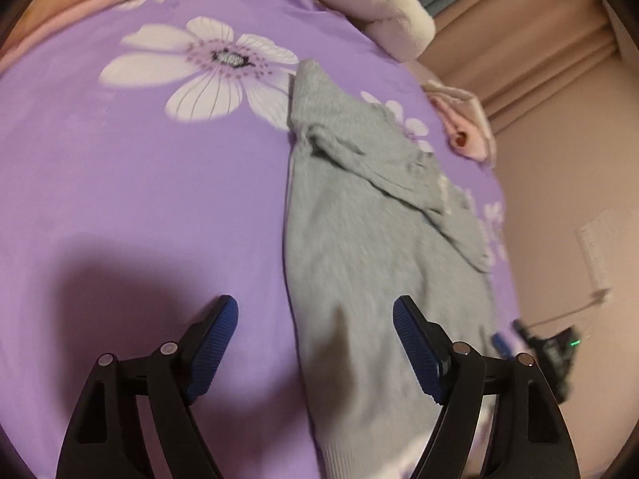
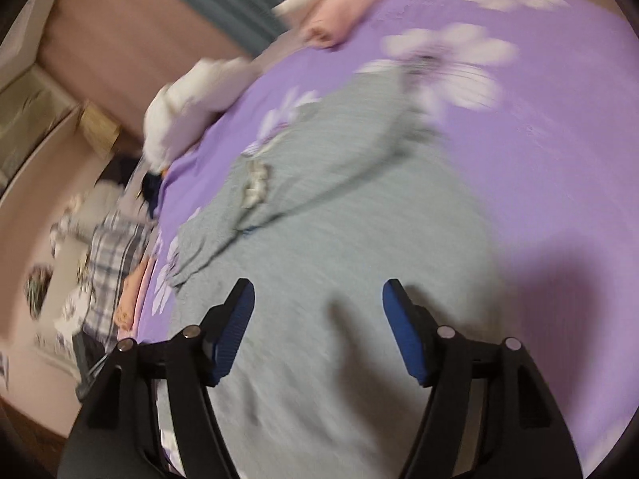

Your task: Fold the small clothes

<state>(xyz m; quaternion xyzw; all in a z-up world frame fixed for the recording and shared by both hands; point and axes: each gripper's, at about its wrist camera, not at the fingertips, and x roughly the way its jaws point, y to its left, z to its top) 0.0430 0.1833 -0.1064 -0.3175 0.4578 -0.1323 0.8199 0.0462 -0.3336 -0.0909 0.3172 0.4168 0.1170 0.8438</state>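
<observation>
A grey knit garment [image 1: 359, 219] lies on a purple flowered bedsheet [image 1: 139, 179], with a sleeve folded across its upper part. My left gripper [image 1: 315, 311] is open and empty, hovering above the garment's left edge near its ribbed hem. In the right wrist view the same grey garment [image 2: 339, 239] fills the middle. My right gripper [image 2: 318, 291] is open and empty just above the garment's body. The right gripper also shows at the garment's right edge in the left wrist view [image 1: 539, 347].
White bedding [image 1: 383, 4] is piled at the far end of the bed. A folded pink garment [image 1: 463, 127] lies by the bed's right edge, also in the right wrist view [image 2: 339, 20]. Plaid cloth [image 2: 112, 263] and clutter sit beside the bed.
</observation>
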